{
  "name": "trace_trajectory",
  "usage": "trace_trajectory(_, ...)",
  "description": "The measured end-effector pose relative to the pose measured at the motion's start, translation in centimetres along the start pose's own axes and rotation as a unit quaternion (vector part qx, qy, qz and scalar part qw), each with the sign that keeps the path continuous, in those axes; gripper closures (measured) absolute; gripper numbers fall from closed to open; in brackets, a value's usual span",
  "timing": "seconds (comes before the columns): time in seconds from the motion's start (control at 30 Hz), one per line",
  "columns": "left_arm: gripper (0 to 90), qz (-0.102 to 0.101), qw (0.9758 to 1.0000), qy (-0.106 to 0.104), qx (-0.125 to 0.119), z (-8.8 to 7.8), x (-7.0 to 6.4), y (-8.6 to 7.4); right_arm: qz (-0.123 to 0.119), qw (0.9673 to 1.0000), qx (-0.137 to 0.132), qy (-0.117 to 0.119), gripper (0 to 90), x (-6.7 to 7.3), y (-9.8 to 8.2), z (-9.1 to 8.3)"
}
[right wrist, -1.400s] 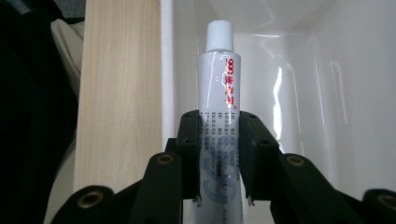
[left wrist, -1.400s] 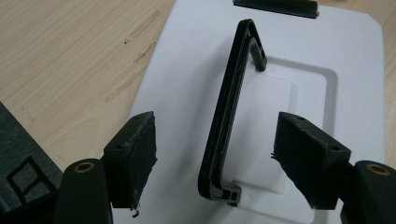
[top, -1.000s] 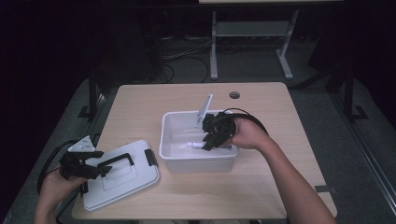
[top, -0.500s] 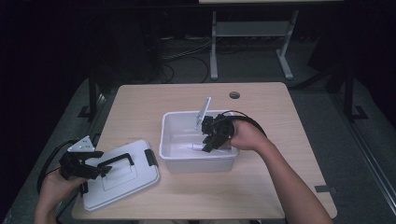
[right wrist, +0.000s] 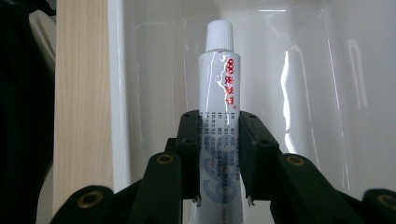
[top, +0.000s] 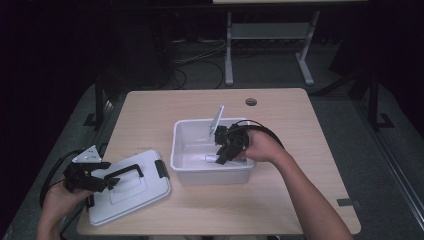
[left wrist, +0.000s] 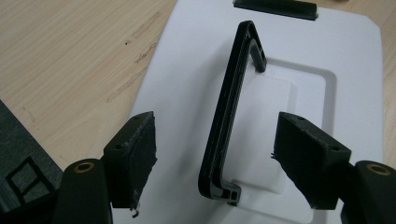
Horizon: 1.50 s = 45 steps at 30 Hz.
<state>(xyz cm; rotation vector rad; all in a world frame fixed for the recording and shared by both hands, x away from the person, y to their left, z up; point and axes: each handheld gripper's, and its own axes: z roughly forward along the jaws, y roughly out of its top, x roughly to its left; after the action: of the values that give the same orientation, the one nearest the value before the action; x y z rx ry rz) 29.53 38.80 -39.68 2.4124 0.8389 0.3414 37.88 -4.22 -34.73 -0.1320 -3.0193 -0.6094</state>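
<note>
With the right gripper point(right wrist: 219, 198) clamping the white plastic tube point(right wrist: 218, 93), lift it straight from the white plastic bin point(top: 182, 150), while the left gripper point(left wrist: 215, 163) gapes wide over the black lid handle point(left wrist: 231, 112)

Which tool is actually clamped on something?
The right tool, shut on the white tube inside the bin. The left tool hangs open astride the lid's handle.

White capped tube point(right wrist: 218, 93) w/ red print, inside white bin point(top: 187, 150).
</note>
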Motion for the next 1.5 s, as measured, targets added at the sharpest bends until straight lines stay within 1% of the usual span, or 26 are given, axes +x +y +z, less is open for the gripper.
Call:
trace_trajectory(0.13,28.9,-0.001,1.0,-0.001,-0.002,0.0,0.0,0.0,0.002,1.0,0.006,0.002,71.3,0.0,0.1,0.3)
trace_trajectory(0.37,28.8,0.0,1.0,-0.001,-0.002,0.0,0.0,0.0,0.003,1.0,0.006,0.004,71.3,-0.1,0.1,0.6)
trace_trajectory(0.53,28.7,0.0,1.0,-0.001,-0.003,0.0,0.0,0.1,0.01,0.9999,0.003,0.009,71.3,-0.1,-0.2,0.8)
trace_trajectory(0.67,28.8,0.001,1.0,-0.002,-0.002,0.0,-0.1,0.2,0.013,0.9999,0.008,0.007,71.2,-0.2,-0.6,1.1)
trace_trajectory(0.87,28.7,0.001,1.0,-0.002,-0.003,0.1,-0.1,0.2,0.018,0.9998,0.005,0.006,71.0,-0.3,-0.6,1.1)
trace_trajectory(0.9,28.7,0.001,1.0,-0.002,-0.003,0.0,-0.1,0.2,0.022,0.9997,0.005,0.008,70.3,-0.3,-0.6,1.1)
trace_trajectory(0.93,28.8,0.001,1.0,-0.002,-0.003,0.0,0.0,0.2,0.024,0.9997,0.006,0.005,68.7,-0.4,-0.6,1.1)
trace_trajectory(0.97,28.7,0.0,1.0,-0.002,-0.003,0.0,-0.1,0.2,0.028,0.9996,0.005,0.004,64.9,-0.5,-0.6,1.1)
trace_trajectory(1.0,28.7,0.0,1.0,-0.001,-0.003,0.0,-0.1,0.2,0.032,0.9995,0.002,0.004,63.6,-0.5,-0.6,1.1)
trace_trajectory(1.03,28.7,0.0,1.0,-0.001,-0.003,0.0,-0.1,0.2,0.033,0.9995,-0.001,0.001,59.8,-0.5,-0.6,0.9)
trace_trajectory(1.07,28.7,0.0,1.0,-0.001,-0.003,0.0,-0.1,0.2,0.037,0.9993,-0.002,-0.002,59.8,-0.6,-0.6,0.9)
trace_trajectory(1.1,28.7,0.0,1.0,-0.001,-0.003,0.0,-0.1,0.2,0.038,0.9993,-0.002,0.0,59.7,-0.6,-0.6,0.8)
trace_trajectory(1.2,28.7,0.001,1.0,-0.001,-0.003,0.0,-0.1,0.2,0.04,0.9992,-0.002,-0.006,58.4,-0.5,-0.7,0.6)
trace_trajectory(1.37,28.7,-0.001,1.0,-0.002,-0.004,0.0,-0.1,0.2,0.043,0.999,-0.014,-0.009,57.4,-0.5,-0.9,-0.1)
trace_trajectory(1.4,28.7,-0.002,1.0,-0.002,-0.003,0.0,-0.1,0.2,0.044,0.9988,-0.018,-0.011,56.3,-0.3,-1.0,-0.6)
trace_trajectory(1.5,28.7,0.0,1.0,-0.002,-0.003,0.1,-0.1,0.2,0.044,0.9986,-0.025,-0.013,55.4,-0.1,-1.2,-1.2)
